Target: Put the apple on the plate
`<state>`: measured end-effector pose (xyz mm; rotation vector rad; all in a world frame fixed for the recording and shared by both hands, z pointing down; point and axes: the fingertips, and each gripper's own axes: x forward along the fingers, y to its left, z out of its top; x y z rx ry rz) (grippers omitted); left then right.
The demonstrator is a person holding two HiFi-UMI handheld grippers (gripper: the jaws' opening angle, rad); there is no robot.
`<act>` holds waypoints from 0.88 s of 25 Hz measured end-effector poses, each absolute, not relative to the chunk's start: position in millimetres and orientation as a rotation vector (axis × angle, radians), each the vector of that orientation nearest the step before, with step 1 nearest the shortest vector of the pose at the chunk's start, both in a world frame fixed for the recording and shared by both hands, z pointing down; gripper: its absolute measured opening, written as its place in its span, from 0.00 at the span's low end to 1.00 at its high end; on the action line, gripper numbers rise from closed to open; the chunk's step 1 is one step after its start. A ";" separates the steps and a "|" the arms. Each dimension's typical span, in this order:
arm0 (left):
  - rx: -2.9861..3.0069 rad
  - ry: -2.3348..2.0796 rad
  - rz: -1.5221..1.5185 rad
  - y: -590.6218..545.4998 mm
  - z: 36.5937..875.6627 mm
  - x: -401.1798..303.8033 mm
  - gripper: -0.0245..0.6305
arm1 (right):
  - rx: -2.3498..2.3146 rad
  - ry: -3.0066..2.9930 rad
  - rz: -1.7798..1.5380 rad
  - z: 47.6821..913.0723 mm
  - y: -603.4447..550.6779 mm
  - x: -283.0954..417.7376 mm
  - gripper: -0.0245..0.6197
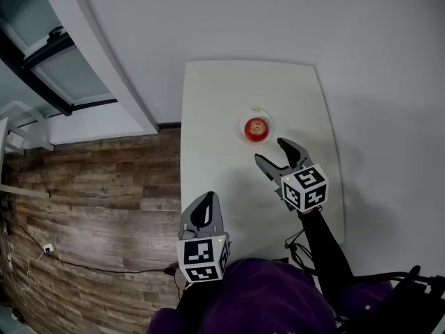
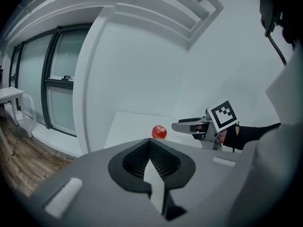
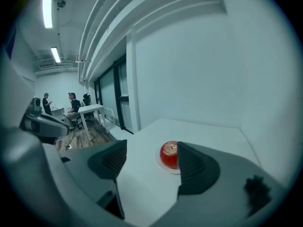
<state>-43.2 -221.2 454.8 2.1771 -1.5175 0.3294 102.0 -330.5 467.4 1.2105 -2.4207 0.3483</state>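
A red apple (image 1: 256,128) rests on a small white plate (image 1: 244,126) at the far middle of the white table (image 1: 208,103). My right gripper (image 1: 274,152) hangs open just short of the plate, nothing between its jaws. In the right gripper view the apple (image 3: 169,155) stands upright on the plate (image 3: 158,162), a little beyond the open jaws. My left gripper (image 1: 206,207) is shut and empty near the table's front edge. From the left gripper view the apple (image 2: 159,132) shows far off, beside the right gripper (image 2: 182,126).
The table stands against a white wall (image 1: 208,19) at the back and right. Wooden floor (image 1: 90,207) lies to the left, with a window frame (image 1: 42,54) beyond. People sit at a desk (image 3: 90,109) far off in the right gripper view.
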 end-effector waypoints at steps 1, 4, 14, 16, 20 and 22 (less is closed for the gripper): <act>2.181 -1.520 0.327 -220.1 453.1 -43.1 0.04 | 1.214 -2.426 0.347 464.3 -325.4 102.2 0.59; 2.195 -1.524 0.315 -216.5 447.9 -39.9 0.04 | 1.240 -2.433 0.344 455.8 -309.7 104.5 0.55; 2.246 -1.508 0.301 -200.7 435.9 -18.8 0.04 | 1.371 -2.454 0.362 434.3 -263.9 119.7 0.09; 2.254 -1.506 0.298 -198.2 434.5 -14.4 0.04 | 1.383 -2.459 0.368 432.9 -256.7 122.3 0.07; 2.271 -1.501 0.292 -191.9 429.4 -6.0 0.04 | 1.387 -2.461 0.380 430.2 -241.4 125.3 0.06; 2.281 -1.499 0.287 -188.7 426.5 -1.6 0.04 | 1.389 -2.461 0.379 429.0 -234.5 127.0 0.05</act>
